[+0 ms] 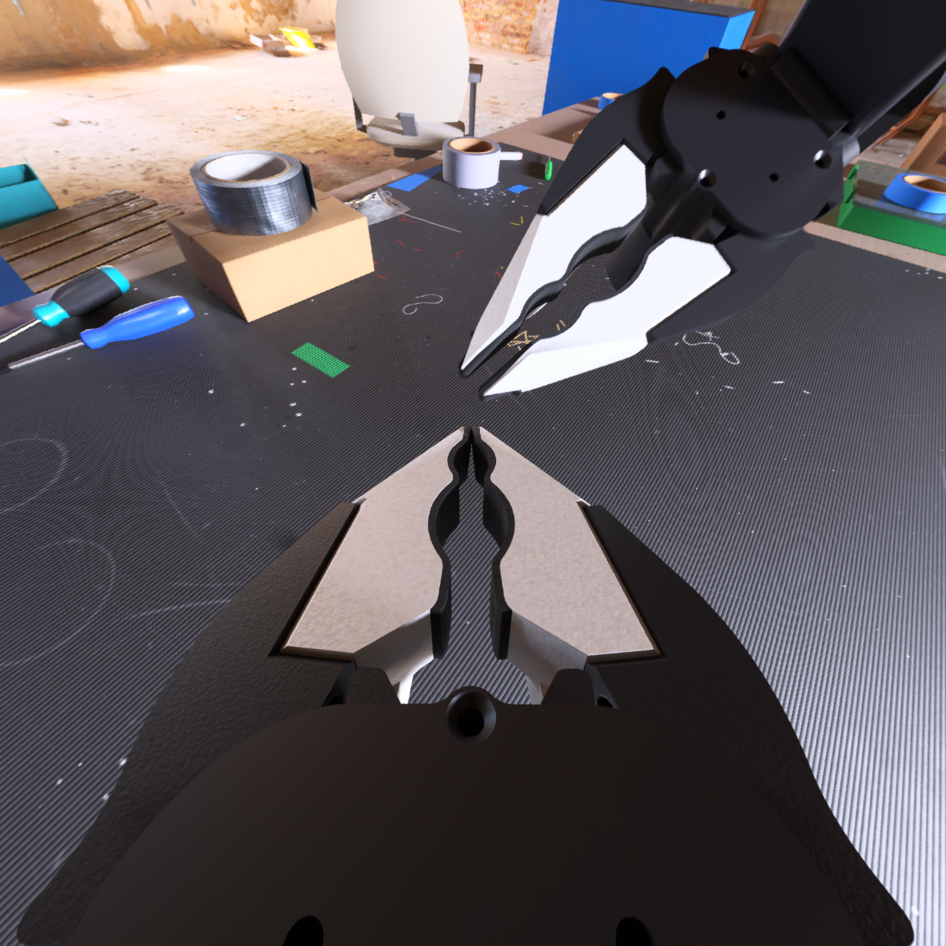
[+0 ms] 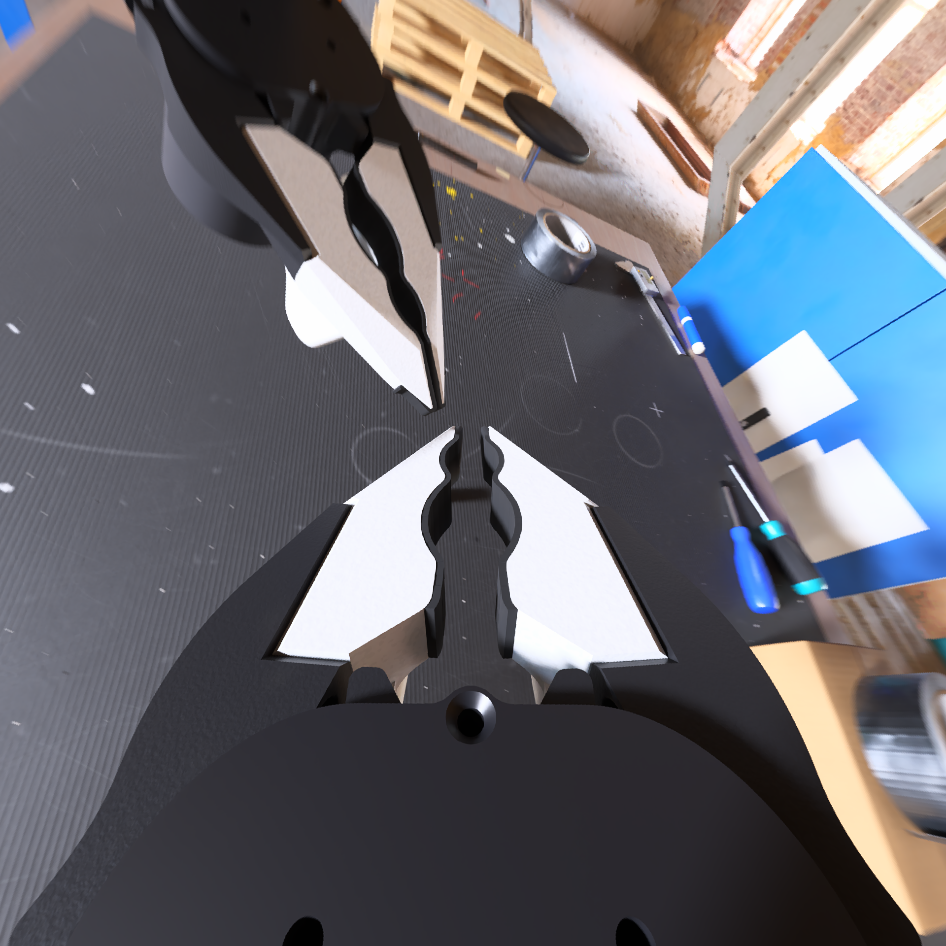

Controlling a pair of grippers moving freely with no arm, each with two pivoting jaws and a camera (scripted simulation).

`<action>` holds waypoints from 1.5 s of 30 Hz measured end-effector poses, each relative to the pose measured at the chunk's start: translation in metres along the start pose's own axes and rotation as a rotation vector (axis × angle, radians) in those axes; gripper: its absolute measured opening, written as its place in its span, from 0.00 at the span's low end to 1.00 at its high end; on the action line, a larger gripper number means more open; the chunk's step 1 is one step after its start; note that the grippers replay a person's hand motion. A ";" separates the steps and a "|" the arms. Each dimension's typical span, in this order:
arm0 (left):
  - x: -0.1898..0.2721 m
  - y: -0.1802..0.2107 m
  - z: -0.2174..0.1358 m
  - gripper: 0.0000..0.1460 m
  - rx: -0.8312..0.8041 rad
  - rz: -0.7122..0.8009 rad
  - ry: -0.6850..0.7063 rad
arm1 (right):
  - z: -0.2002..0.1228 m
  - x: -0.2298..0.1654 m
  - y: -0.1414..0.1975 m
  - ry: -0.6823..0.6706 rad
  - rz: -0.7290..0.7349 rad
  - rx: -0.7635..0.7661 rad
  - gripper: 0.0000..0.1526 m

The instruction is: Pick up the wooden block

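I see no wooden block in either view. In the left wrist view my left gripper (image 1: 472, 429) is shut and empty, low over the dark mat (image 1: 205, 512). My right gripper (image 1: 476, 383) points at it from the upper right, tips almost meeting the left one's. In the right wrist view my right gripper (image 2: 471, 430) is empty, its tips a narrow slit apart. The left gripper (image 2: 435, 407) comes down from the upper left, tip to tip with it.
A cardboard box (image 1: 286, 266) with a grey duct tape roll (image 1: 253, 192) on it stands at the far left. Two screwdrivers (image 1: 135, 322) lie left of it. A white tape roll (image 1: 470, 161), a green tray (image 1: 880, 225) with blue tape and a blue panel (image 2: 819, 307) line the mat's edges.
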State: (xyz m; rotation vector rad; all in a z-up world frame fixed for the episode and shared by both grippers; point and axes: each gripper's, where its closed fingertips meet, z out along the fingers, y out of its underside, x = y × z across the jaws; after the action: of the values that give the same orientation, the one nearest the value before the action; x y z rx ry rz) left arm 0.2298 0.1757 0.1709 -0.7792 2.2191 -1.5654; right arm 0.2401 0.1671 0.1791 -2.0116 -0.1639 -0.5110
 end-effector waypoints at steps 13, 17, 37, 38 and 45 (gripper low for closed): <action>-0.002 0.003 0.005 0.00 -0.060 0.061 -0.038 | 0.011 0.002 0.005 -0.057 0.211 0.015 0.00; -0.008 0.011 -0.001 0.20 -0.062 0.017 -0.002 | 0.006 0.009 0.014 -0.057 0.250 0.026 0.00; -0.080 0.151 0.048 0.49 -0.764 0.229 0.175 | -0.016 0.016 0.047 -0.107 0.343 0.058 0.00; -0.080 0.149 0.050 0.44 -0.757 0.230 0.175 | -0.016 0.017 0.048 -0.108 0.345 0.059 0.00; -0.083 0.145 0.057 0.05 -0.686 0.215 0.122 | -0.019 0.023 0.051 -0.095 0.351 0.059 0.00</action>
State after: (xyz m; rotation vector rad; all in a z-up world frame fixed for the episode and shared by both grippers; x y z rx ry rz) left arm 0.2910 0.2181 0.0105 -0.5815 2.8522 -0.7558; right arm 0.2723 0.1242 0.1553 -1.9528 0.1146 -0.1864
